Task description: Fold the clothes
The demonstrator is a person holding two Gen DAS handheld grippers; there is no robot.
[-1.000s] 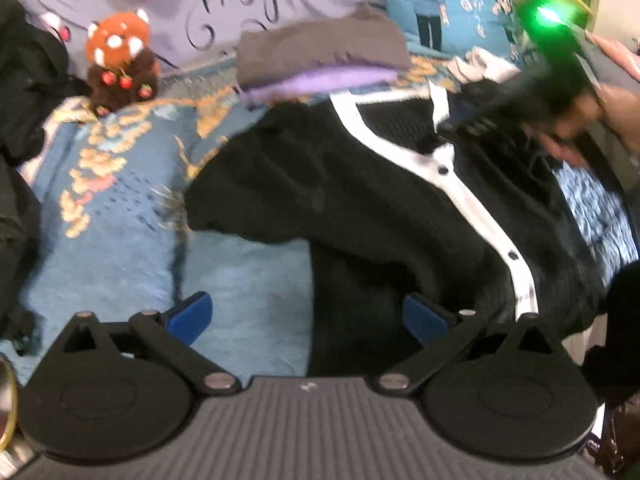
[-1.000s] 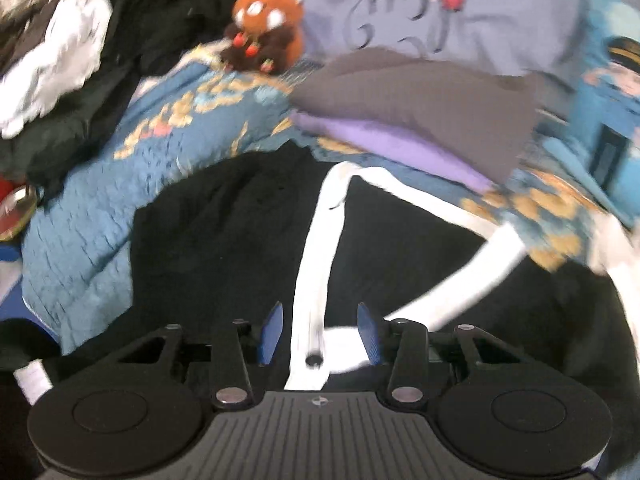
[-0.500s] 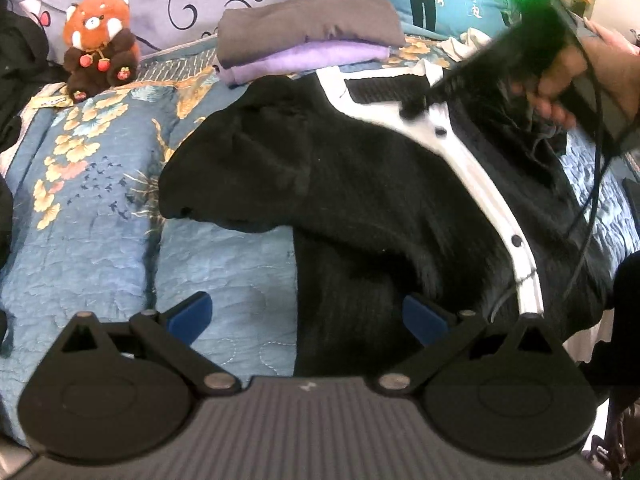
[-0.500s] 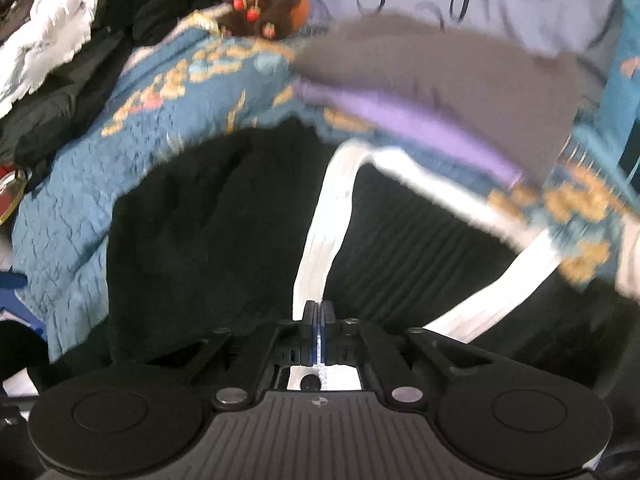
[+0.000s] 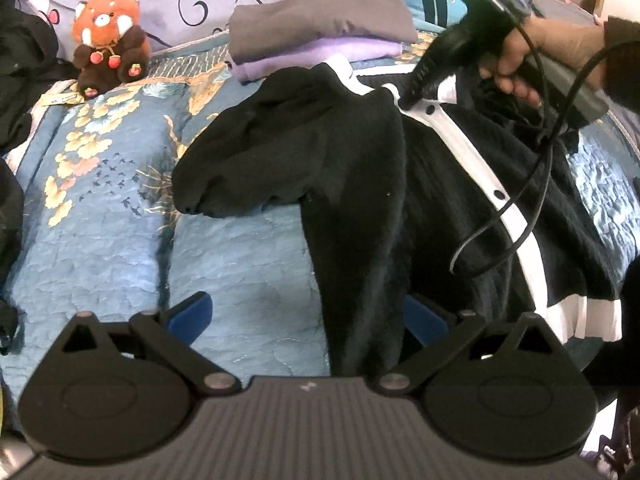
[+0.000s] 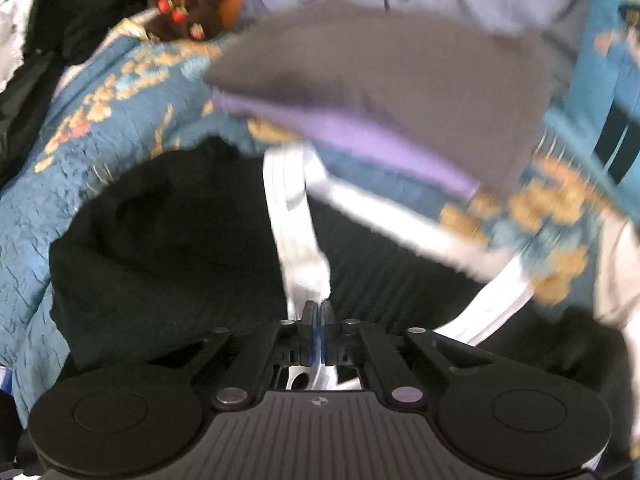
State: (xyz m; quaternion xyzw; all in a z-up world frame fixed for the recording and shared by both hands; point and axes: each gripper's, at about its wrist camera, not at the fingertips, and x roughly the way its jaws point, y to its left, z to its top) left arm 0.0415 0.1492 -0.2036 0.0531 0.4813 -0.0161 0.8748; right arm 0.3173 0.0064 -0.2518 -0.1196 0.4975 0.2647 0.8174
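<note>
A black cardigan (image 5: 360, 184) with a white button band (image 5: 480, 168) lies on the blue quilted bed (image 5: 104, 216). My left gripper (image 5: 308, 316) is open, its blue pads wide apart; the cardigan's lower edge lies between them. My right gripper (image 6: 318, 312) is shut on the white band (image 6: 296, 232) near the neckline and lifts it. It shows in the left wrist view (image 5: 408, 100), held by a hand. One sleeve (image 5: 248, 168) lies folded across the left side.
A folded grey garment (image 5: 320, 20) on a folded purple one (image 5: 316, 56) sits behind the cardigan. A red panda plush (image 5: 108, 40) stands at the back left. Dark clothes (image 5: 20, 80) are piled at the left. Pillows line the back.
My right gripper closed on the white band, from open a second ago, and has pulled it up and towards the back. The cardigan's left side has bunched up. My left gripper stayed open.
</note>
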